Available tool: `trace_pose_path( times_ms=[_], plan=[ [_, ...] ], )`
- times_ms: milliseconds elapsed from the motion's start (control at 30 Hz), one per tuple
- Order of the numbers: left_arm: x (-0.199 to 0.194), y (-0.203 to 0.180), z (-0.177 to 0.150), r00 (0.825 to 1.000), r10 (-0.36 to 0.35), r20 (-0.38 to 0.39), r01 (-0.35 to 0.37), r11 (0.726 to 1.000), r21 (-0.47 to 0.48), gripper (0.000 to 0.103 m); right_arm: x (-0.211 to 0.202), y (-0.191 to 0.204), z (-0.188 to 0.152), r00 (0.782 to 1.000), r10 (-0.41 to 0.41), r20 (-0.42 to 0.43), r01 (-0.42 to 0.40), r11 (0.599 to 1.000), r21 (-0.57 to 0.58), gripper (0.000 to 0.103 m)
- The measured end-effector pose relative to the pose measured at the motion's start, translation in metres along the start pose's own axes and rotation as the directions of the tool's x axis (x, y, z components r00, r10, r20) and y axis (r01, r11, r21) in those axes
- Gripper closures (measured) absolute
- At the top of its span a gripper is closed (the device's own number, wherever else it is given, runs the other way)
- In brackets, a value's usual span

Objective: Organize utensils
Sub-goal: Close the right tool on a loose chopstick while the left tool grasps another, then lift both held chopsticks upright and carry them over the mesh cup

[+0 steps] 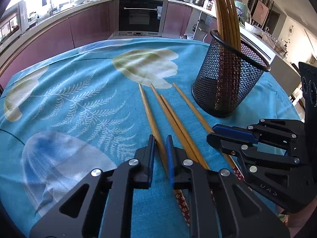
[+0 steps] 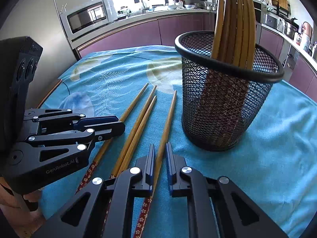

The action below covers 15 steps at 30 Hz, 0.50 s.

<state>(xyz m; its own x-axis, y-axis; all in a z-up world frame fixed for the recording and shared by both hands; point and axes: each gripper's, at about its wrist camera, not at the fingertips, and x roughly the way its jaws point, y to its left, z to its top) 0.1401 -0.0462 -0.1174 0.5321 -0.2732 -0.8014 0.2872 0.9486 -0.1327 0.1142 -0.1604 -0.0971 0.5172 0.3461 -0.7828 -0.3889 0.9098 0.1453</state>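
4 chopsticks (image 2: 136, 123) flat on cloth, more upright — mesh holder (image 2: 223, 107)

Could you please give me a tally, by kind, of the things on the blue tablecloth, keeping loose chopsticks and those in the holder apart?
Chopsticks lying loose on the tablecloth: 4 (leftmost, middle pair, rightmost)
Chopsticks standing in the holder: 6, as far as the overlap shows
Black mesh holder: 1
Total: 11

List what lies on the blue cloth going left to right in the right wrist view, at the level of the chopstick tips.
Leftmost chopstick → the pair lying together → the single chopstick running down between the right tongs → black mesh holder with chopsticks standing in it.
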Motion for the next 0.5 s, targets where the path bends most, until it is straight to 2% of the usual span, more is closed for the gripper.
trace_pose_path(
  times_ms=[500],
  plan=[
    [-0.014,-0.001,-0.007,1.000,-0.017,0.024,0.018,1.000,-0.024,0.095,-0.013,-0.006,-0.003,0.999,0.051,0.016,-0.052,0.998,0.029,0.097]
  ],
)
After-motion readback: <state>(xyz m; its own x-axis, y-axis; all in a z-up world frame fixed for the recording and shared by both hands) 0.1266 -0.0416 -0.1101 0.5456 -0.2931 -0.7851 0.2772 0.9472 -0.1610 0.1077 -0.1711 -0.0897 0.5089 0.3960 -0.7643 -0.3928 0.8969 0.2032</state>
